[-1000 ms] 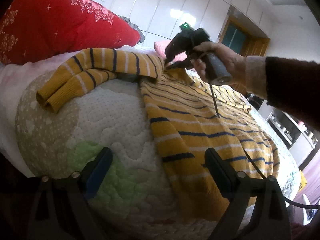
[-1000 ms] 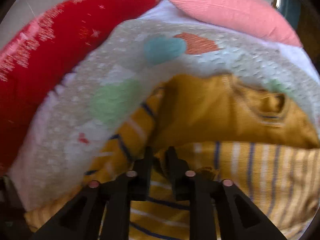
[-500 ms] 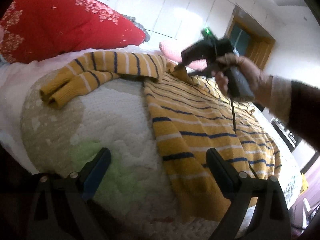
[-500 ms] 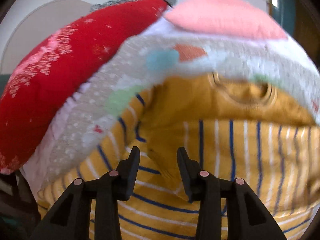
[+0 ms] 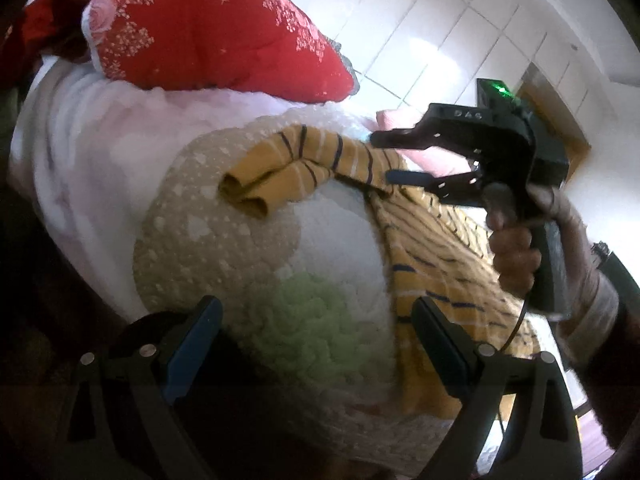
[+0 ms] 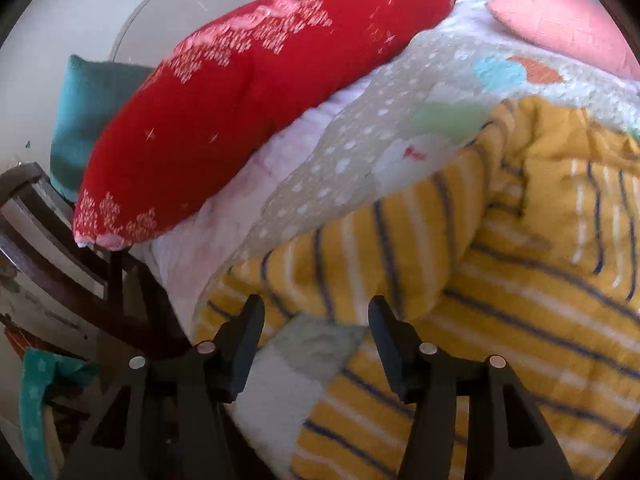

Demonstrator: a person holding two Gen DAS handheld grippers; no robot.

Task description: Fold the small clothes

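Quilted bedspread (image 5: 332, 248) with pastel patches fills the nearest part of both views, spread over a bed in a bedroom with white cupboard doors behind. Left gripper (image 5: 316, 346) hangs low over it, jaws wide apart, nothing between them. Yellow striped sweater (image 6: 520, 280) lies flat on the quilt, one sleeve (image 5: 288, 172) stretched sideways with its cuff doubled over. Right gripper (image 6: 316, 338) sits just above the shoulder, its jaws have just been opening and nothing's in them, so I'd say the shoulder got released. Farther back there's a red pillow (image 5: 224, 36) and a pink pillow (image 6: 560, 20). Next move probably needs a pinch on that loose sleeve to bring it across the body.
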